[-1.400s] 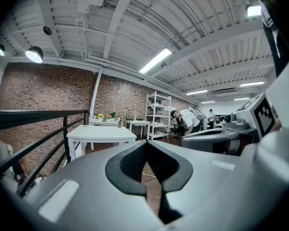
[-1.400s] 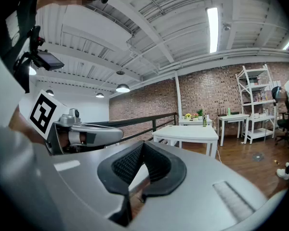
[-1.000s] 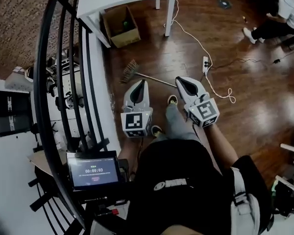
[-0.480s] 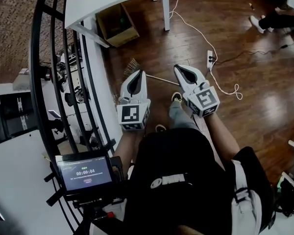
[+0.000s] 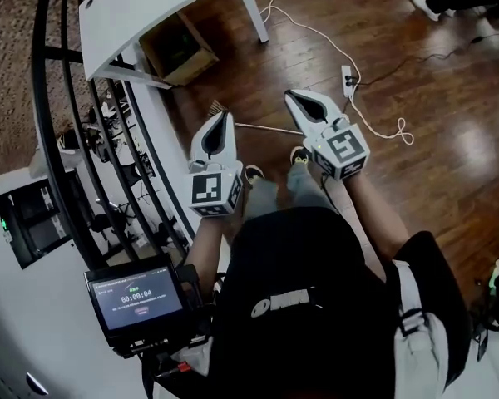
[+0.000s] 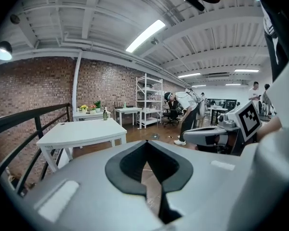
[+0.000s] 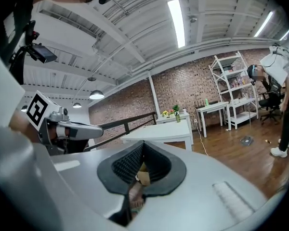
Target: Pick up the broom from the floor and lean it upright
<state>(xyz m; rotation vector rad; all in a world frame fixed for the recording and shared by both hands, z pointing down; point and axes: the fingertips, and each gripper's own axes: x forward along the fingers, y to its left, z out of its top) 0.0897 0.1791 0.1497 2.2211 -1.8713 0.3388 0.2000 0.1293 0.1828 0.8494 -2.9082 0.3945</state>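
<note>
The broom (image 5: 264, 128) lies flat on the wood floor (image 5: 266, 65) near the white desk (image 5: 150, 2). The left claw (image 5: 223, 116) and the right claw (image 5: 292, 97) are both squeezed closed, holding nothing

Wooden floor (image 5: 449, 140), white table (image 5: 150, 7)

You're in a loft-style lab or workshop. There's a wood-plank floor (image 5: 449, 140) underfoot and a white table (image 5: 150, 7) ahead with a cardboard box (image 5: 179, 48) under it. A bare brick wall (image 6: 38, 85) runs behind the table, with a black railing (image 6: 29, 116) alongside. Past the table stands a white shelving rack (image 6: 149, 100). Strip lights (image 6: 145, 35) hang from exposed beams overhead, and a power strip (image 5: 348, 80) trails across the floor to the table's right.
</note>
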